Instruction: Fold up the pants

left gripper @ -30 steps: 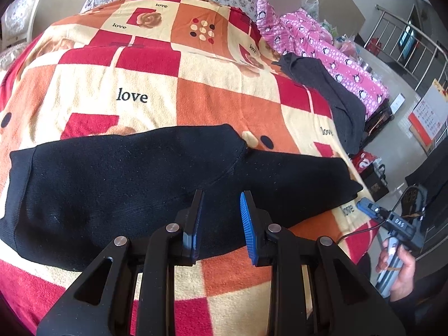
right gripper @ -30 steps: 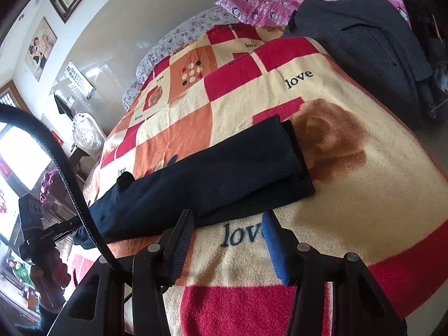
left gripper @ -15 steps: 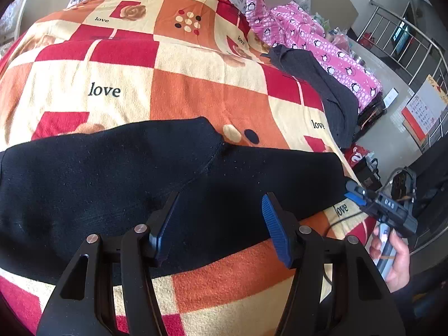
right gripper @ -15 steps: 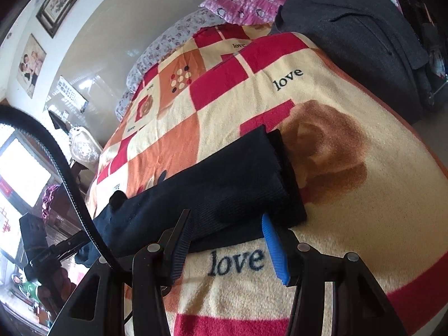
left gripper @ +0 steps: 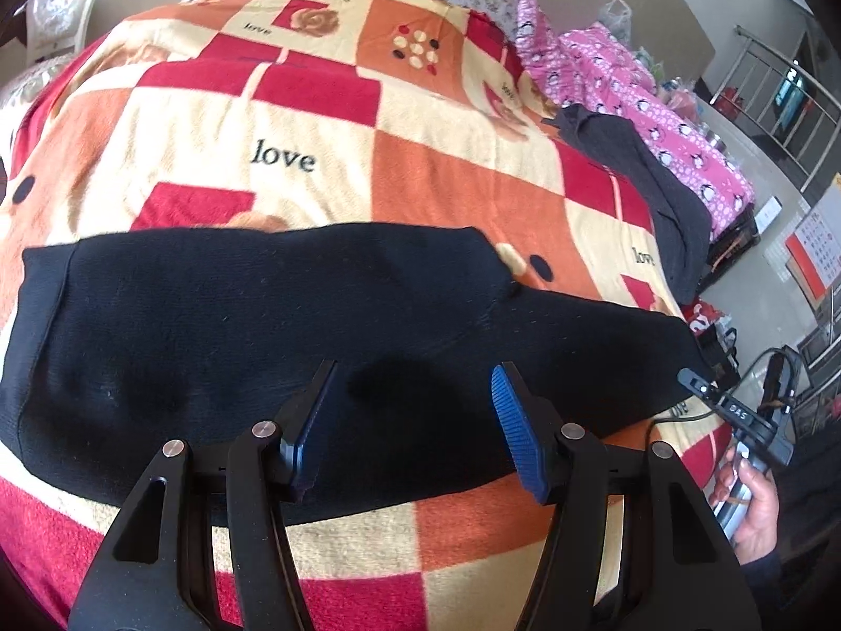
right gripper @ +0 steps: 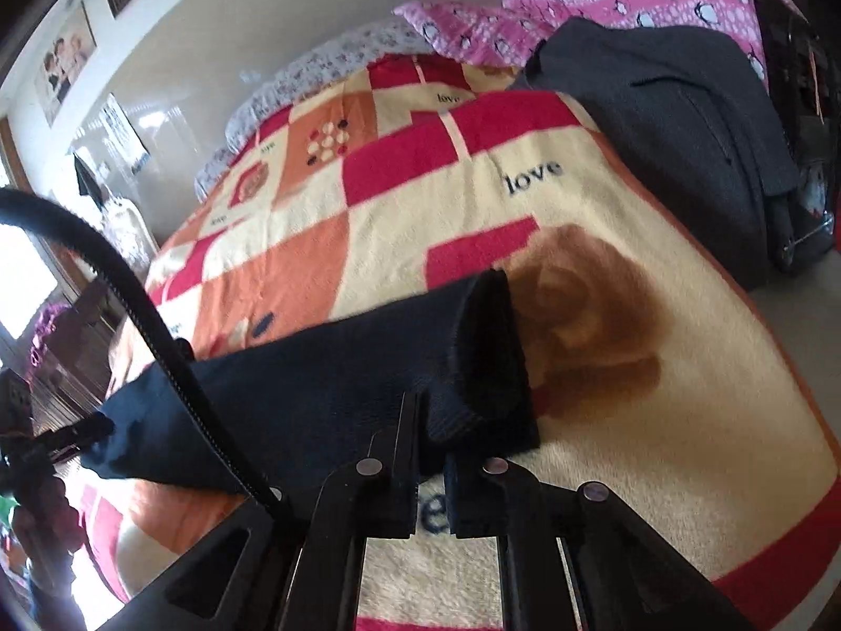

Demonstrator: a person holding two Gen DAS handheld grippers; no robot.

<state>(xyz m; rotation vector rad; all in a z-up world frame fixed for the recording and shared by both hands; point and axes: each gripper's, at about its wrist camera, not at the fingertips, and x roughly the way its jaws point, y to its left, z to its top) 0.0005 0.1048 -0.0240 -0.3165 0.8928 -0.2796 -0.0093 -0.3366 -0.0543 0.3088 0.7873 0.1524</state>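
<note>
Left wrist view: left hand-held gripper (left gripper: 410,420) stands wide over the near edge of the black pants (left gripper: 263,326), nothing pinched; it was narrower a second ago, so it is set for a grab, I judge. Pants lie flat along the bed's (left gripper: 473,200) near edge, on the checked blanket (left gripper: 294,121), legs stacked, waistband toward the left side.

Right wrist view: right hand-held gripper (right gripper: 428,468) has just been closing and now pinches the leg-cuff end of the pants (right gripper: 336,389), near the bed's (right gripper: 657,447) right corner. Cuff fabric bunches up at the jaws. Cuff end secured; the fold toward the waistband can likely start.
</note>
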